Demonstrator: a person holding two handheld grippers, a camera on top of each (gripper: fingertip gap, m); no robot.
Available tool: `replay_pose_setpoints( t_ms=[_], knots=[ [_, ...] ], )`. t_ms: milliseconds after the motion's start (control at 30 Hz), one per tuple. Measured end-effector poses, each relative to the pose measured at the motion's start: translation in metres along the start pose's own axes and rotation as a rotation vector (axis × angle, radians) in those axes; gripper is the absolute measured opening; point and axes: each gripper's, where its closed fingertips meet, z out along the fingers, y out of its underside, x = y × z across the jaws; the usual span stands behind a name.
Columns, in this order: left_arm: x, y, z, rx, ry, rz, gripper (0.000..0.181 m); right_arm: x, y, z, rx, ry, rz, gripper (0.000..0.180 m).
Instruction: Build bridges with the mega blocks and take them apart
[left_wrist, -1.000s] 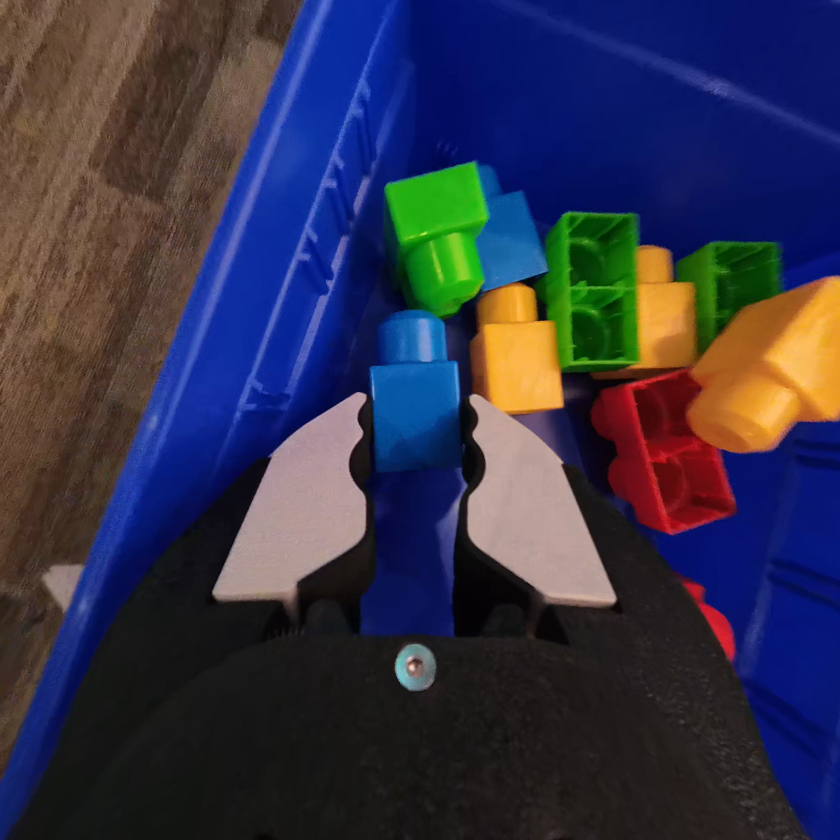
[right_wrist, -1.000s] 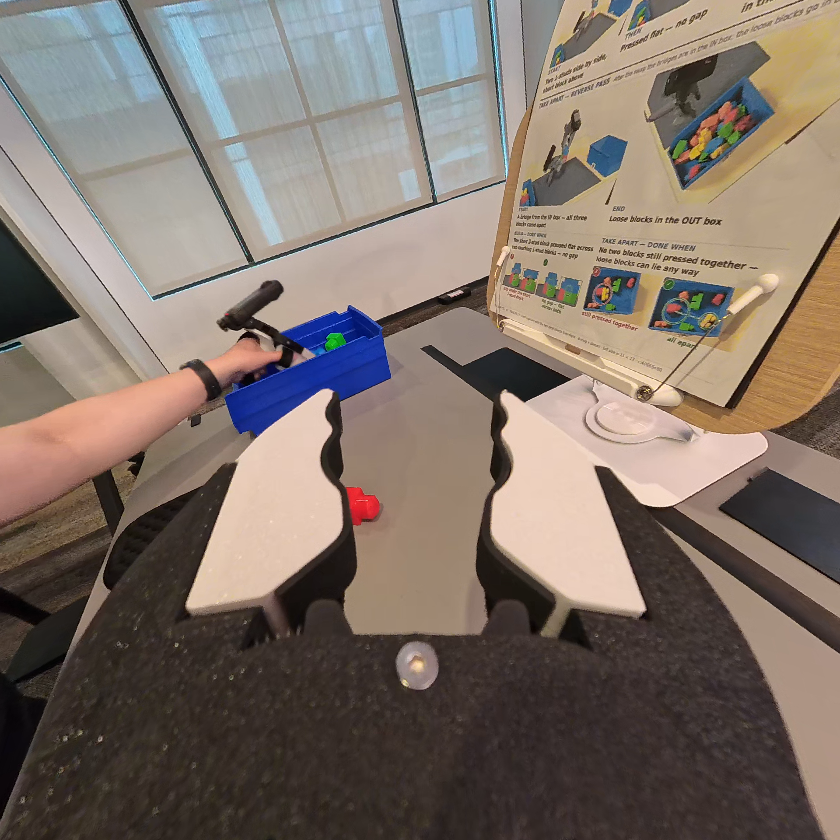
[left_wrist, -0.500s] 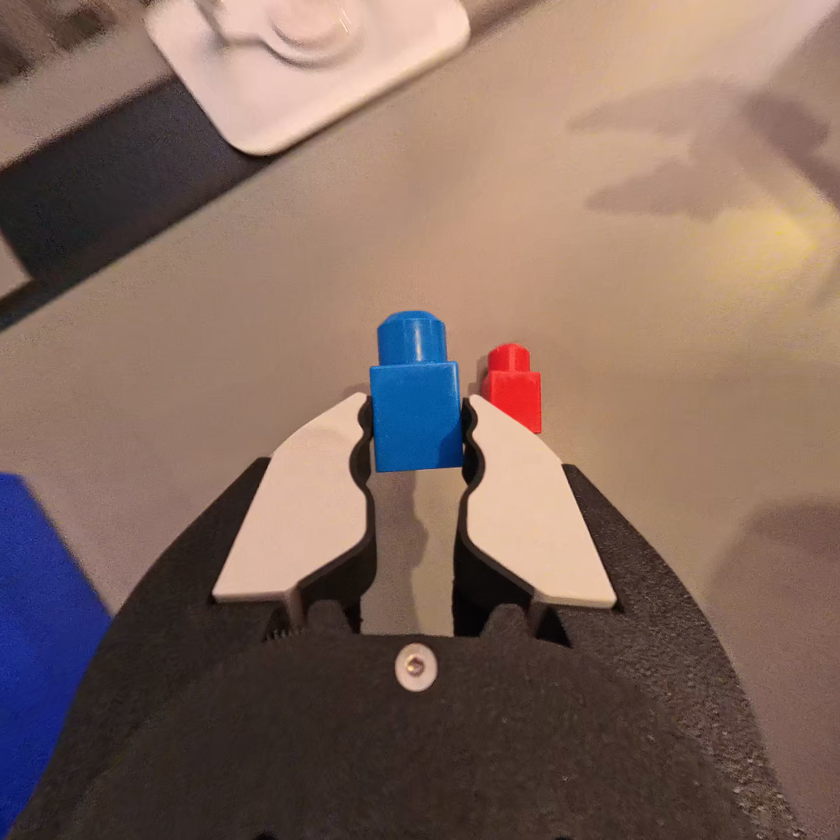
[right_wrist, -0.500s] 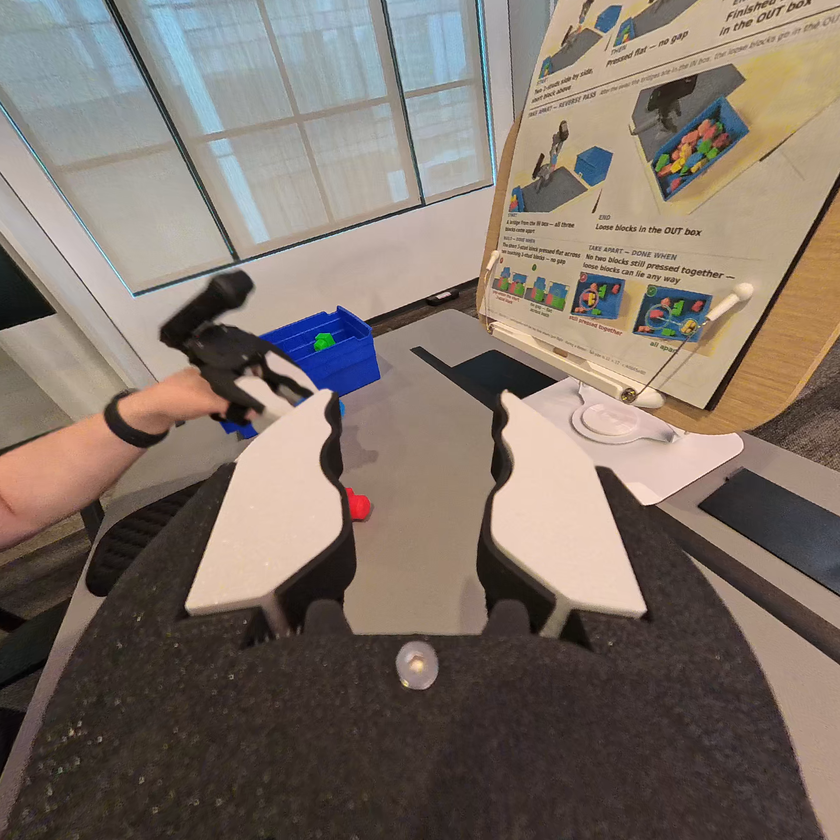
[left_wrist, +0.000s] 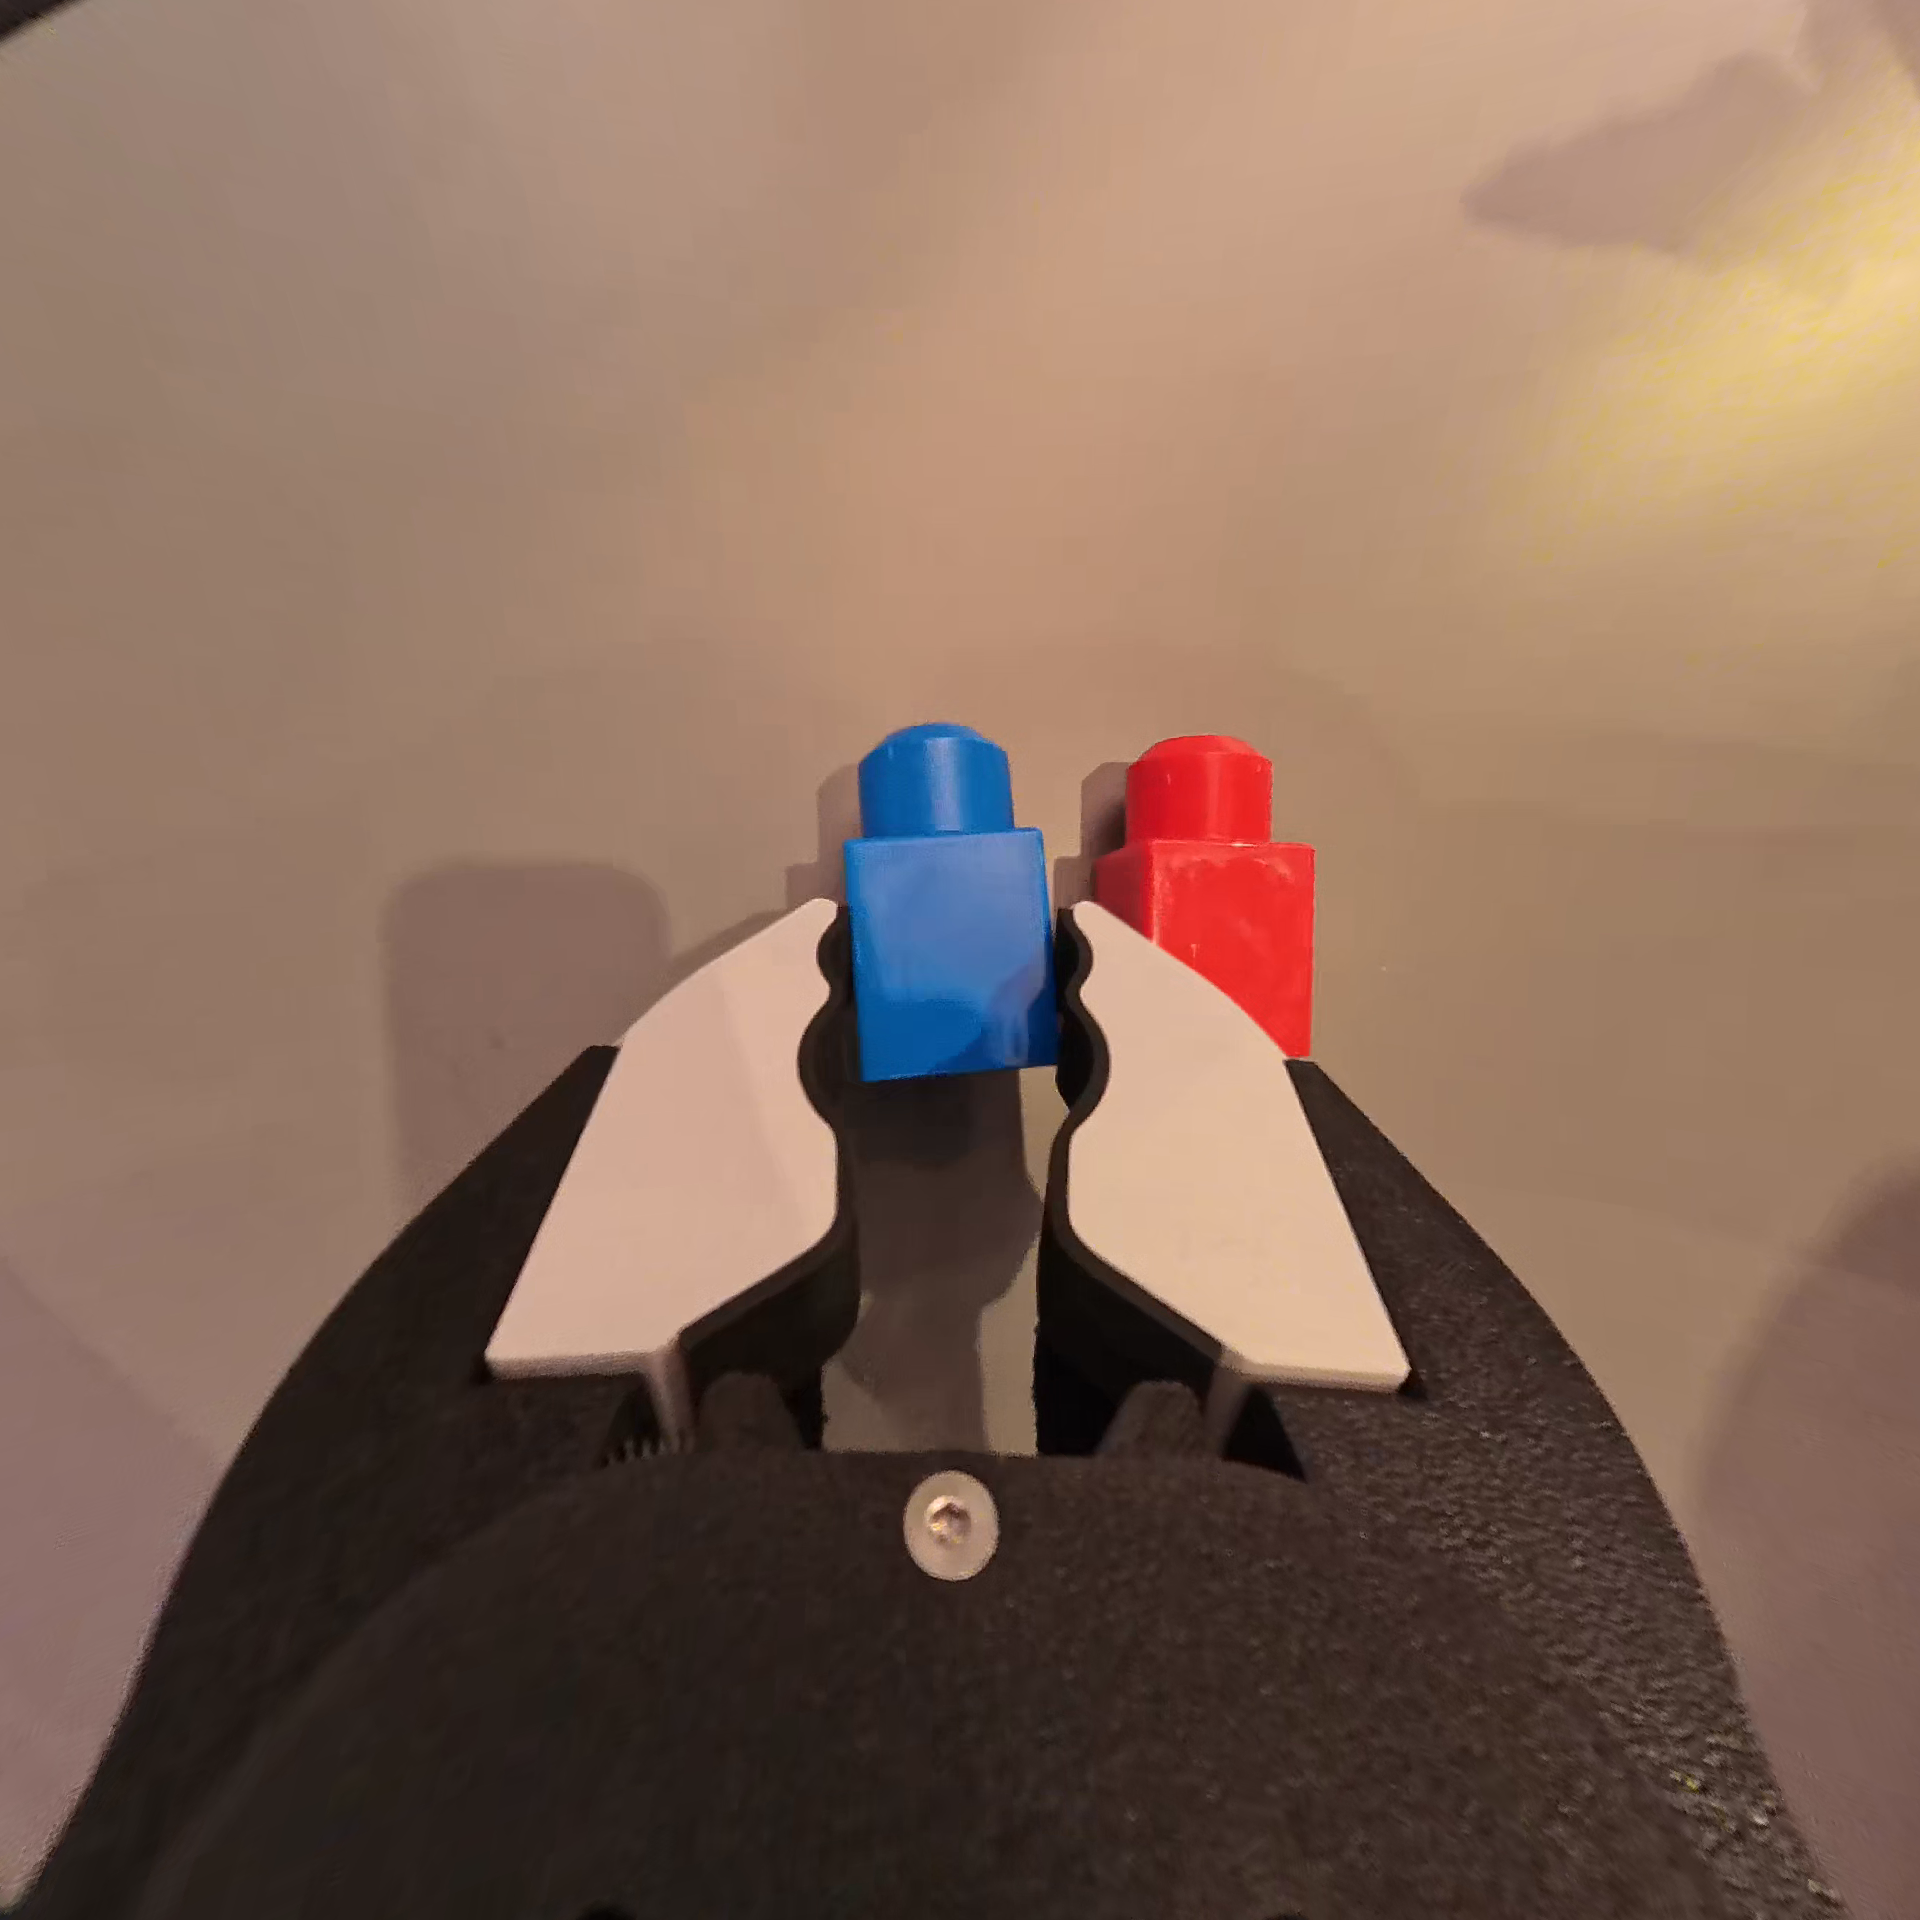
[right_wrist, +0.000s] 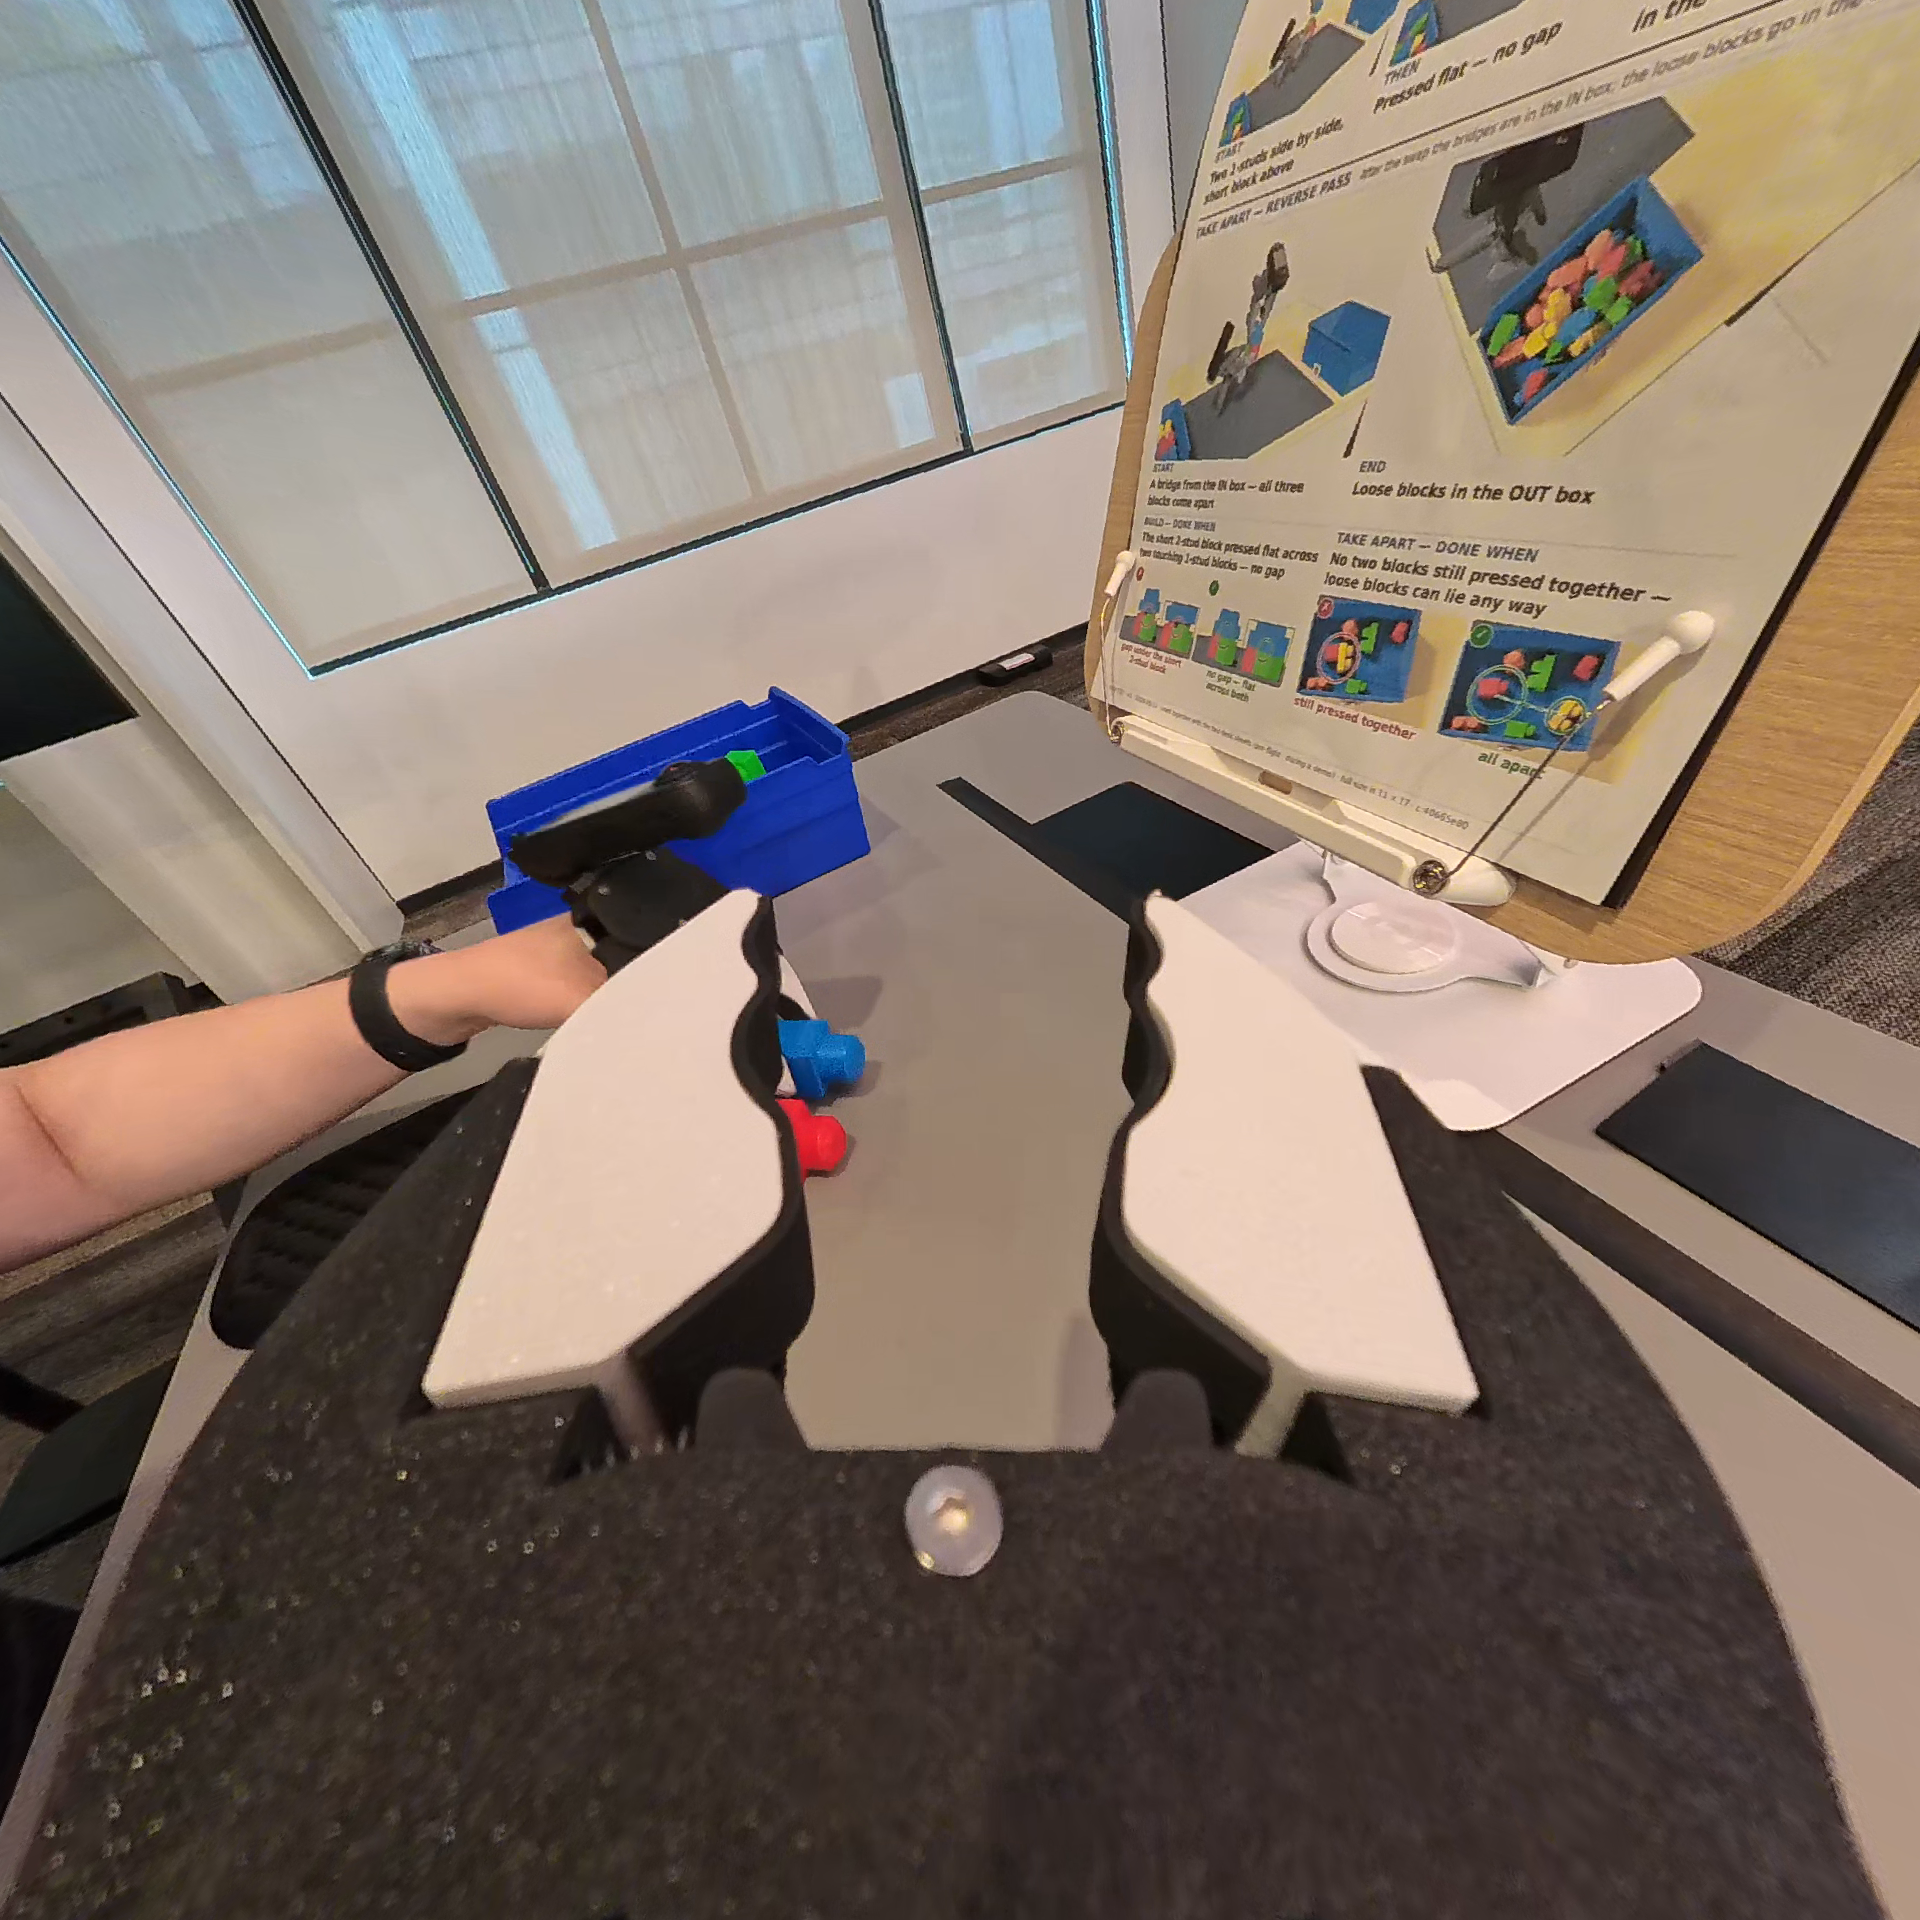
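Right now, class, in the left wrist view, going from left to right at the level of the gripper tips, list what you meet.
Left finger → blue block held between the fingers → right finger → red block standing on the grey table.

An instruction poster (right_wrist: 1507, 416) stands on a white stand (right_wrist: 1455, 966) near windows (right_wrist: 582, 291).
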Motion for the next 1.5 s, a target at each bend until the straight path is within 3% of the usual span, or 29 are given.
replay_pose_setpoints(
  t_ms=[433, 733, 1000, 1267, 1500],
  knots=[
    [0.0, 0.004, 0.002, 0.011, 0.111, -0.05, 0.046, 0.004, -0.002, -0.005, 0.015, 0.009, 0.01, 0.063],
    [-0.013, -0.011, -0.024, 0.097, 0.169, -0.085, 0.038, 0.006, -0.001, -0.006, 0.01, 0.021, 0.013, 0.063],
    [-0.008, -0.002, -0.021, 0.045, 0.416, -0.175, 0.031, 0.006, 0.001, -0.005, -0.004, 0.021, 0.012, 0.063],
    [-0.01, 0.006, -0.013, 0.006, 0.453, -0.195, 0.017, 0.007, 0.004, -0.004, -0.016, 0.022, 0.011, 0.063],
    [-0.006, 0.002, -0.011, 0.053, 0.438, -0.213, 0.016, 0.008, 0.005, -0.004, -0.023, 0.03, 0.007, 0.063]
  ],
)
